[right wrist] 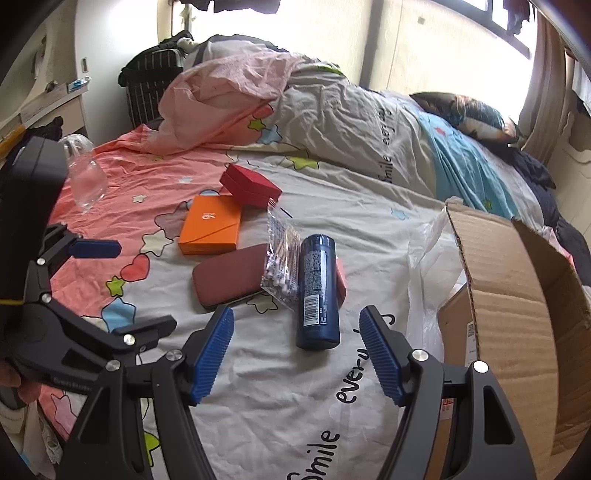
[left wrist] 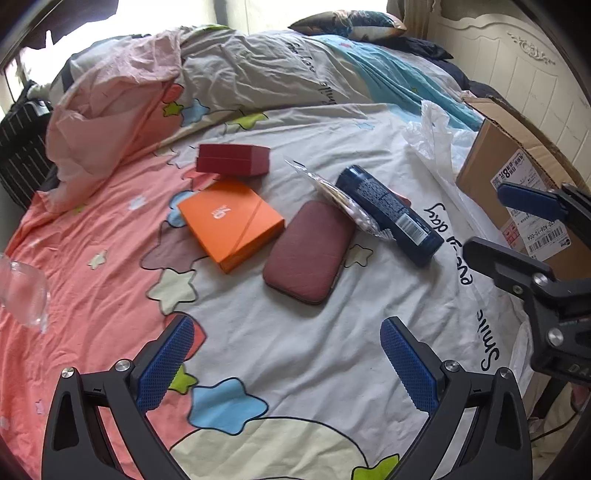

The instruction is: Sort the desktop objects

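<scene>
On the bed lie a dark red box [left wrist: 232,158], an orange box [left wrist: 231,221], a maroon case [left wrist: 308,251], a clear bag of cotton swabs [left wrist: 343,201] and a dark blue bottle [left wrist: 391,214]. They also show in the right wrist view: red box [right wrist: 251,188], orange box [right wrist: 208,225], maroon case [right wrist: 229,275], swab bag [right wrist: 282,258], blue bottle [right wrist: 317,291]. My left gripper [left wrist: 288,365] is open and empty, short of the maroon case. My right gripper [right wrist: 297,354] is open and empty, just short of the blue bottle's base.
An open cardboard box [right wrist: 509,295] stands at the right with a white plastic bag [right wrist: 428,258] beside it. A clear glass vessel [right wrist: 86,177] lies at the left. A heaped duvet [left wrist: 258,70] and pillow [left wrist: 351,22] lie at the back.
</scene>
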### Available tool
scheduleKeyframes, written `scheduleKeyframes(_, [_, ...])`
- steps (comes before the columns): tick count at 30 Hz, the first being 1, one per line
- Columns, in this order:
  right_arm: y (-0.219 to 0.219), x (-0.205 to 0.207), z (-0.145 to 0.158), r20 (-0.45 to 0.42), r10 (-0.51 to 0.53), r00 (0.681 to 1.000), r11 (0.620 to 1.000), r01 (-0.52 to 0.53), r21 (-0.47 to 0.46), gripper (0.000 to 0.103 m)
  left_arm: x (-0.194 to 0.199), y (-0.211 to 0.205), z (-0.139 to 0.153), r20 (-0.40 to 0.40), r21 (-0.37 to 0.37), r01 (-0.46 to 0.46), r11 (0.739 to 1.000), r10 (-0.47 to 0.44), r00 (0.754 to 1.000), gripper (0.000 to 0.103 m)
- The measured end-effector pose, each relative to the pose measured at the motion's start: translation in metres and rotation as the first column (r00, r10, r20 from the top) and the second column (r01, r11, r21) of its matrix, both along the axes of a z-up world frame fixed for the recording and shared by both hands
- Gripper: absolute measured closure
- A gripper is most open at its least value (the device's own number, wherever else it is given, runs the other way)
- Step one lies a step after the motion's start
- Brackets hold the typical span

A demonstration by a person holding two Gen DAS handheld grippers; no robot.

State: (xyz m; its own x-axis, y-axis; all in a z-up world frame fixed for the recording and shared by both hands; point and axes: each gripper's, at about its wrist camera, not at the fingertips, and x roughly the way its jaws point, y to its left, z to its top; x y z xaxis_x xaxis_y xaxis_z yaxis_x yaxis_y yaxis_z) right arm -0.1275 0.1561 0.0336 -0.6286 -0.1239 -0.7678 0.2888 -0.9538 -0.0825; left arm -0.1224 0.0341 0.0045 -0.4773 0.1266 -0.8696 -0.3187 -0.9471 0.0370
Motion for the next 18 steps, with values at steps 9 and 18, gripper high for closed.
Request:
scheduleKeyframes(9, [0.001, -0.021, -0.02, 0.039, -0.022, 0.999, 1.0, 0.022, 0.013, 0.036, -0.02, 0.018, -0.025, 0.019, -0.044, 0.038, 0.998, -0.038, 0.999, 0.0])
scheduleKeyframes(18, [-0.001, -0.032, -0.038, 0.064, -0.04, 0.997, 0.999, 0.037, 0.037, 0.036, -0.031, 0.017, -0.034, 0.021, -0.048, 0.051, 0.998, -0.05, 0.999, 0.0])
